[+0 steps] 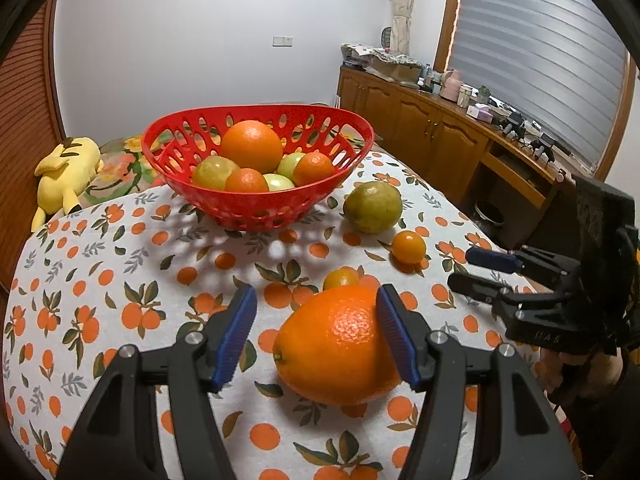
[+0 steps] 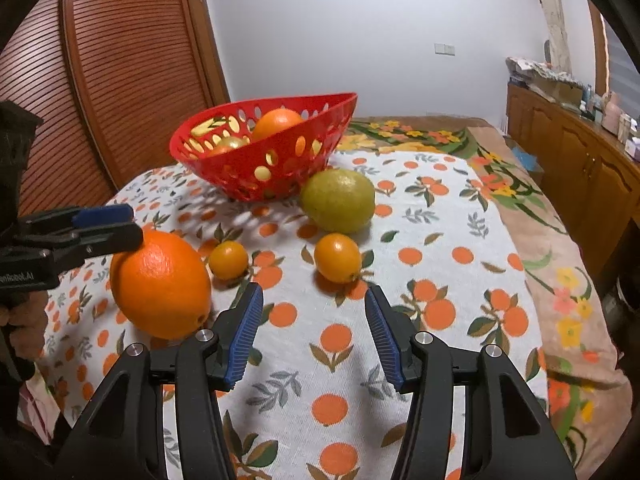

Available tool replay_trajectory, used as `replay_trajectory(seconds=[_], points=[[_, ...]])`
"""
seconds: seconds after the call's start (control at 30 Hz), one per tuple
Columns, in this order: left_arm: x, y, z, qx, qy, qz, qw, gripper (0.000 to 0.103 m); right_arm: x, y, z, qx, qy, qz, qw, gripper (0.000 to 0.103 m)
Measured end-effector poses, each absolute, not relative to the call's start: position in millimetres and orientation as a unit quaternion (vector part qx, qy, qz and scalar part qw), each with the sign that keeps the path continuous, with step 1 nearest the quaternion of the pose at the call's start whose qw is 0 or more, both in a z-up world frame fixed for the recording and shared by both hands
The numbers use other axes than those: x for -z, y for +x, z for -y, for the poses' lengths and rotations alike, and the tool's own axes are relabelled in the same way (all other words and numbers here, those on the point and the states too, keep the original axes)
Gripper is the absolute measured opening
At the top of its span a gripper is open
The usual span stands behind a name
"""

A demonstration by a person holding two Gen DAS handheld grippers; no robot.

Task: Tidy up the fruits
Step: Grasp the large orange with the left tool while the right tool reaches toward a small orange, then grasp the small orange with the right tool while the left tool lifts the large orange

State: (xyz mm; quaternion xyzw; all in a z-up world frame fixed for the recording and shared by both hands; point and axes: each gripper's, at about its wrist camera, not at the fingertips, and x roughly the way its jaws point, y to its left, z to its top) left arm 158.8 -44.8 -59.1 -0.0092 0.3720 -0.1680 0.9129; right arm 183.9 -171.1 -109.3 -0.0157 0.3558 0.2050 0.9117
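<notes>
Left claw (image 1: 316, 336) open around large orange (image 1: 336, 344); right claw (image 2: 314, 332) open, empty. Basket (image 1: 256, 208) holds six fruits; four remain on worktop (image 1: 100, 260).

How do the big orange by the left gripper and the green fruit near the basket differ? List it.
1. Colour: the big orange is bright orange; the green fruit is yellowish green.
2. Place: the big orange lies nearest the cameras; the green fruit lies right beside the red basket.
3. Gripper: the left gripper has one finger against the big orange; the green fruit has none near.
Both lie on the tablecloth, outside the basket.
</notes>
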Motion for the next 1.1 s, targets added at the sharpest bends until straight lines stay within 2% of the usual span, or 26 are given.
replay_trajectory(seconds=[0.53,0.83,1.1], points=[[61,151,58,0.181,-0.004,-0.374,0.910,0.068,125,180,171,-0.207,-0.011,-0.365,0.908,0.056],[85,156,66,0.194,-0.017,-0.395,0.898,0.088,126,180,173,-0.210,-0.001,-0.364,0.908,0.056],[114,161,80,0.196,-0.018,-0.428,0.882,0.089,126,180,175,-0.210,0.005,-0.362,0.908,0.056]])
